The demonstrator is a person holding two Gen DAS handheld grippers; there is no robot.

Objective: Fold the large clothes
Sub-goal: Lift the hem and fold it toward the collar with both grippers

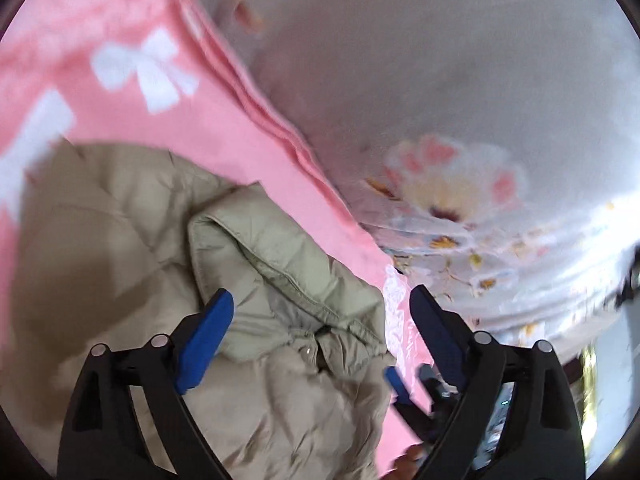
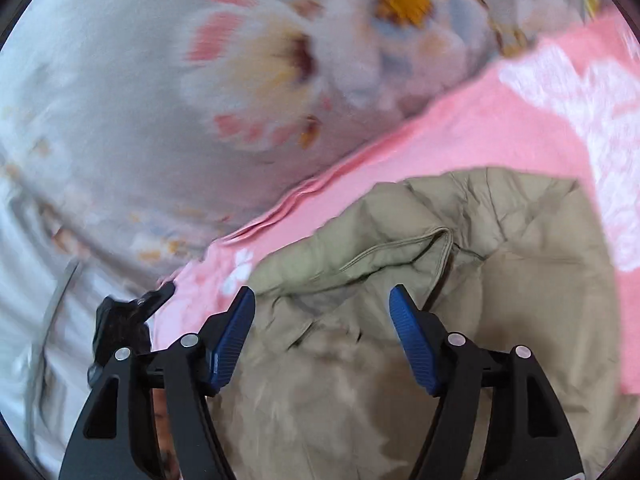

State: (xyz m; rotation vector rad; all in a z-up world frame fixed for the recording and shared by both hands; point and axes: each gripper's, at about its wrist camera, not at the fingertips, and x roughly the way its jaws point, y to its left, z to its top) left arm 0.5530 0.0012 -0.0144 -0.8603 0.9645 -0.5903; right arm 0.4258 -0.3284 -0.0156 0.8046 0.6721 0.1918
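A beige padded jacket [image 1: 120,240] lies bunched on a pink blanket; its collar [image 1: 280,264] is folded over near the blanket's edge. My left gripper [image 1: 320,294] hovers over the collar, open, its blue pads clear of the fabric. In the right wrist view the same jacket [image 2: 520,280] fills the lower right, and my right gripper [image 2: 320,293] stands open above its collar fold [image 2: 400,256], gripping nothing. Part of the right gripper [image 1: 396,384] shows at the lower right of the left wrist view. A black part of the left gripper [image 2: 132,312] shows at the left of the right wrist view.
The pink blanket [image 1: 120,112] with white bow prints lies folded on a bed. A pale flowered sheet [image 1: 460,100] covers the bed beside it and drops off at the side [image 2: 32,280]. A hand [image 1: 408,456] shows at the bottom edge.
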